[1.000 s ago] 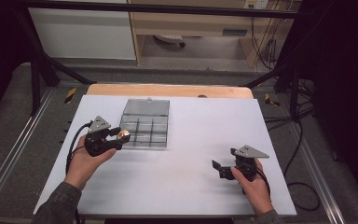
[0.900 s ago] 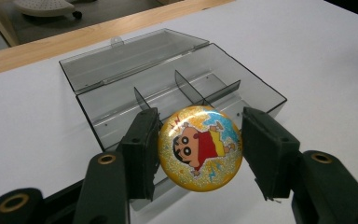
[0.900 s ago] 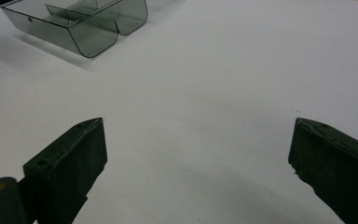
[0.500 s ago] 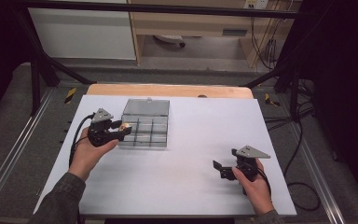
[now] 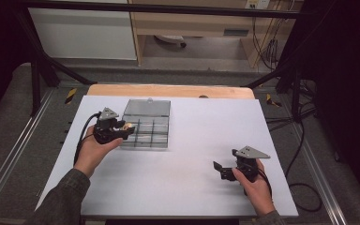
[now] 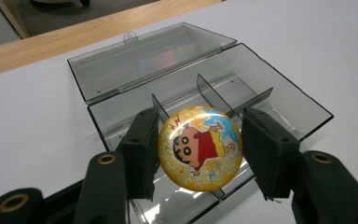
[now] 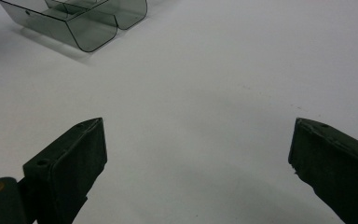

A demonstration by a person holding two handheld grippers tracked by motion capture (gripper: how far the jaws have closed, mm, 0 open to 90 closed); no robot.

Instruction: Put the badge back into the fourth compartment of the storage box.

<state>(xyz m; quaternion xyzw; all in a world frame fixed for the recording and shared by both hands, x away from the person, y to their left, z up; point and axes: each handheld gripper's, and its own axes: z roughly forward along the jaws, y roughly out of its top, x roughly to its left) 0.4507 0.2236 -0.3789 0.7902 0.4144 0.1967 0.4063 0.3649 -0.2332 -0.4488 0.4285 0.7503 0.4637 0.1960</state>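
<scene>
- Two grippers working over a white counter [image 5: 183,187]; a wooden edge [image 5: 168,90] is running along the counter's far side, grey floor and dark frame rails are lying around it, and a cabinet and cables are sitting beyond.
- Smoky see-through plastic organiser box [image 5: 146,124] is sitting on the counter's far left part, its lid [image 6: 149,58] lying open and flat behind it, thin dividers splitting the tray into compartments.
- Left gripper [image 5: 122,129] is hovering at the box's left edge, held in the person's left hand [image 5: 93,152]; its black fingers [image 6: 142,149] are clamping a round badge [image 6: 200,147] from both sides.
- Badge is glossy, domed, glittery gold, with a cartoon child in a red shirt printed on it; it is hanging just above the near compartments, not resting in any.
- Right gripper [image 5: 220,168] is sitting low near the counter's right front, well apart from the box, held in the right hand [image 5: 255,185].
- Right fingers [image 7: 70,163] are standing wide apart, holding nothing, bare matte counter between them; the box's rounded corner [image 7: 91,35] is showing far ahead.
</scene>
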